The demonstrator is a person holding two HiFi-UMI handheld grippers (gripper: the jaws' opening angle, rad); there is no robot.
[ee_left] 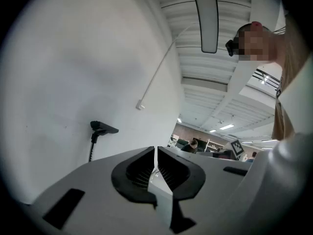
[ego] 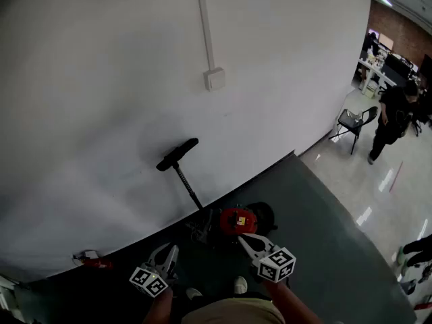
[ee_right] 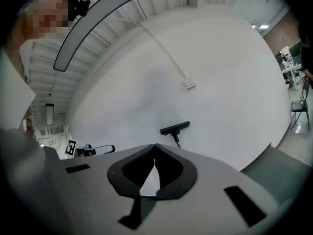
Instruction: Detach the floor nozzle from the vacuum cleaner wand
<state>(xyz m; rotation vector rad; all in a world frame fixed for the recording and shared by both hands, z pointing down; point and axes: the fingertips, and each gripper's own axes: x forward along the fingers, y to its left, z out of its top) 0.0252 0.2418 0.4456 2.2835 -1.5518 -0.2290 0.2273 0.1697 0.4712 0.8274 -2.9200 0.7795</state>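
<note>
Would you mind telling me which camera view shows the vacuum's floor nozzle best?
The head view: the floor nozzle shows whole, with its wand running down to the red body. The right gripper view shows the nozzle but little wand; the left gripper view shows it small, at left.

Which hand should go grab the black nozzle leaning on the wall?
Probably the left. The left gripper sits almost straight below the nozzle; the right gripper is off to the side, by the red body. Both are shut and empty.
</note>
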